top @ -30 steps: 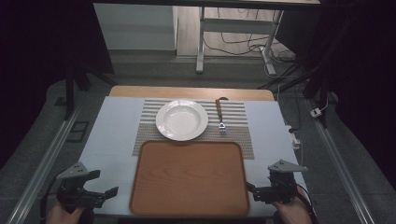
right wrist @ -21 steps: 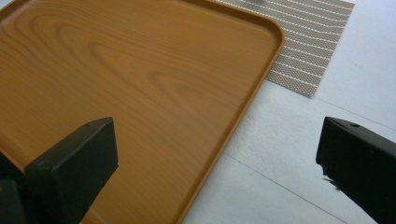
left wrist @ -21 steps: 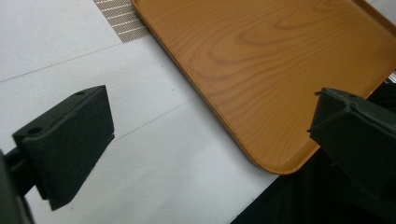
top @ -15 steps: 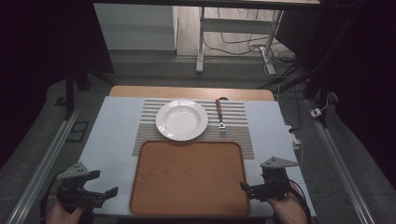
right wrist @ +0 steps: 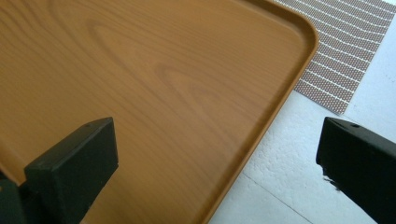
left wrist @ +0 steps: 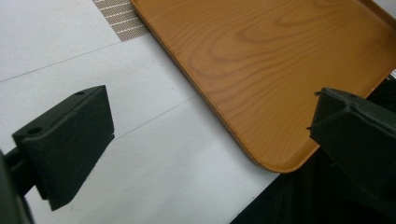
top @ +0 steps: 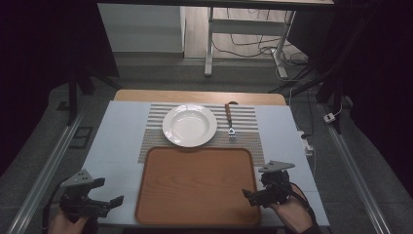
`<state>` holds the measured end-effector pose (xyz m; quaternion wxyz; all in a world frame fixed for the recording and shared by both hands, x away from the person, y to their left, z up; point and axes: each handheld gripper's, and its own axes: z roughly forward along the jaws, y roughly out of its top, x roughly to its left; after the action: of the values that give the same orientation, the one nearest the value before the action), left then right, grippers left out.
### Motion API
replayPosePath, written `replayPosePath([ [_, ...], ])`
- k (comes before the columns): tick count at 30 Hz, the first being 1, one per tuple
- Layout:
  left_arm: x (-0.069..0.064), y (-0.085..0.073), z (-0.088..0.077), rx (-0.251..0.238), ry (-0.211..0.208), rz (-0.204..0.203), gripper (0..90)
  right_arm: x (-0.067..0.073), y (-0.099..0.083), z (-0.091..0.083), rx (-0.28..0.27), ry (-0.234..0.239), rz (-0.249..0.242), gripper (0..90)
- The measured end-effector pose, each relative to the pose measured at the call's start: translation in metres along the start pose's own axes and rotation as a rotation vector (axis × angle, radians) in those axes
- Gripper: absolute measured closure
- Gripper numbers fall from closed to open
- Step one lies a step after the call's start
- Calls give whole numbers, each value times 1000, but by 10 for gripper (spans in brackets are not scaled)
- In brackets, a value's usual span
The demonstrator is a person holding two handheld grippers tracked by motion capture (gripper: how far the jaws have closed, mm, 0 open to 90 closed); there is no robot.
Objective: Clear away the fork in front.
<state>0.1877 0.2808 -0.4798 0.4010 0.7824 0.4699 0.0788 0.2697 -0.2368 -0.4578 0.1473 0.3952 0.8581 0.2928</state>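
A wooden tray (top: 197, 183) lies empty at the near middle of the table. Behind it a white plate (top: 190, 125) rests on a striped placemat (top: 155, 131), and a fork (top: 230, 121) with a brown handle lies to the plate's right. My left gripper (top: 109, 204) is open near the tray's near-left corner (left wrist: 275, 161), its jaws wide apart over the white table top. My right gripper (top: 249, 195) is open over the tray's right edge (right wrist: 275, 112), one jaw above the wood and one above the table.
The white table top (top: 117, 141) ends close to both hands at the near edge. Metal rails (top: 44, 170) run along both sides of the table. A desk frame and cables (top: 243, 44) stand on the floor beyond the far edge.
My right gripper has moved left and a little forward, from beside the tray to over its right edge. The left gripper has stayed where it was.
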Motion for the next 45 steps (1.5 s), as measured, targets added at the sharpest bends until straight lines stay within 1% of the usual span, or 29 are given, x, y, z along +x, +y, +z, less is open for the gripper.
replayPosePath([
  [6, 0, 0, 0, -1, -2, -2, 0, 5, 8, 8, 25, -15, -56, 0],
  [7, 0, 0, 0, 0, -2, -2, 0, 7, 11, 10, 28, -26, -90, 0],
  [8, 0, 0, 0, -1, -2, -2, 0, 8, 13, 11, 31, -37, -107, 0],
  [9, 0, 0, 0, -1, -2, -2, 0, 8, 13, 11, 31, -37, -107, 0],
  [10, 0, 0, 0, -1, -3, -4, 0, 11, 17, 13, 39, -53, -143, 0],
  [11, 1, 0, 0, -1, -5, -5, 0, 11, 17, 13, 39, -53, -143, 0],
  [12, 1, 0, 0, -1, -4, -3, 0, 14, 20, 17, 49, -65, -181, 0],
  [15, 1, 0, 0, 0, -4, -3, 0, 19, 23, 21, 61, -92, -237, 0],
  [17, 1, 0, 0, 1, -6, -4, 0, 22, 26, 24, 65, -108, -272, 0],
  [18, 1, 0, 0, 1, -7, -4, 0, 22, 26, 24, 65, -108, -272, 0],
  [19, 1, 0, 0, 2, -8, -4, 0, 23, 27, 26, 68, -115, -289, 0],
  [20, 1, 0, 0, 2, -7, -4, 0, 26, 29, 28, 76, -134, -324, 0],
  [24, 1, 0, 0, 3, -9, -5, 0, 34, 34, 35, 100, -175, -413, 0],
  [25, 1, 0, 0, 3, -9, -5, 0, 34, 34, 35, 100, -175, -413, 0],
  [26, 1, 0, 0, 3, -9, -6, 0, 37, 37, 38, 116, -189, -462, 0],
  [27, 1, 0, 0, 3, -9, -6, 0, 38, 38, 40, 114, -200, -488, 0],
  [28, 1, 0, 0, 3, -9, -6, 0, 38, 38, 40, 114, -200, -488, 0],
  [29, 1, 0, 0, 3, -10, -7, 0, 41, 40, 43, 131, -216, -536, 0],
  [30, 1, 0, 0, 4, -10, -7, 0, 41, 40, 43, 131, -216, -536, 0],
  [32, 1, 0, 0, 4, -10, -7, 0, 43, 42, 47, 143, -232, -576, 0],
  [34, 1, 0, 0, 4, -11, -7, 0, 45, 46, 53, 161, -248, -649, 0],
  [35, 1, 0, 0, 4, -11, -8, 0, 46, 47, 54, 170, -256, -662, 0],
  [37, 1, 0, 0, 5, -12, -7, 0, 47, 50, 58, 185, -269, -722, 0],
  [38, 1, 0, 0, 4, -12, -7, 0, 48, 52, 60, 184, -290, -746, 0],
  [39, 1, 0, 0, 4, -12, -7, 0, 48, 54, 62, 197, -297, -773, 0],
  [40, 2, 0, 0, 4, -13, -9, 0, 48, 55, 65, 207, -319, -796, 0],
  [41, 2, 0, 0, 4, -13, -9, 0, 49, 56, 67, 216, -310, -791, 0],
  [42, 2, 0, 0, 4, -14, -9, 0, 49, 57, 69, 211, -340, -818, 0],
  [45, 2, 0, 0, 1, -14, -11, 0, 47, 61, 74, 219, -357, -838, 18],
])
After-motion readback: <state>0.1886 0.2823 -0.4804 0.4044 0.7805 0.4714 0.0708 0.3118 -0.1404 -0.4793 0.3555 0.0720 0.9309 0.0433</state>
